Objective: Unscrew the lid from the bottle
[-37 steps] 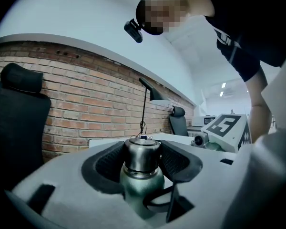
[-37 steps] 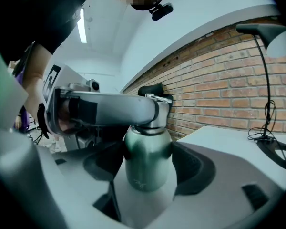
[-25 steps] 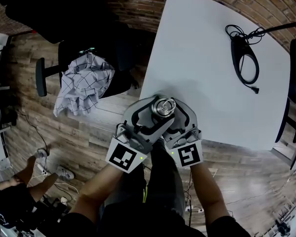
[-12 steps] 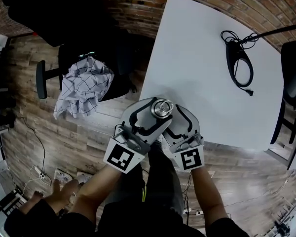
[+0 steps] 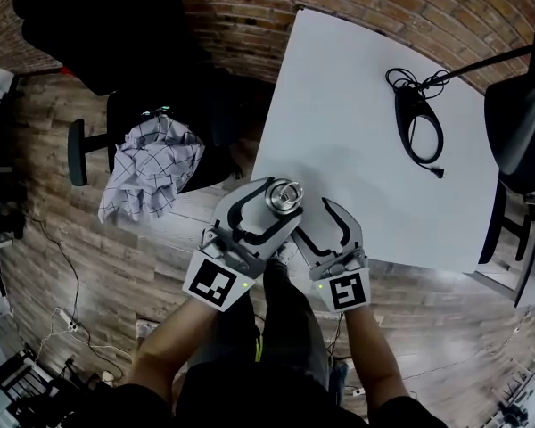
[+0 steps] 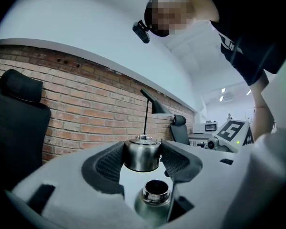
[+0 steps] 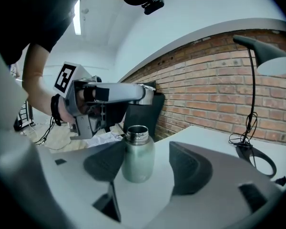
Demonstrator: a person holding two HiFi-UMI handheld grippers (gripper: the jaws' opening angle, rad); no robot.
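While the left gripper (image 6: 144,162) clamps the steel lid (image 6: 142,154) between partly spread jaws, the open-mouthed bottle (image 7: 137,156) stands at six o'clock beneath it, inside the right gripper (image 7: 148,165), whose jaws gape unpressing, near the white table (image 5: 357,105) edge's seven o'clock.
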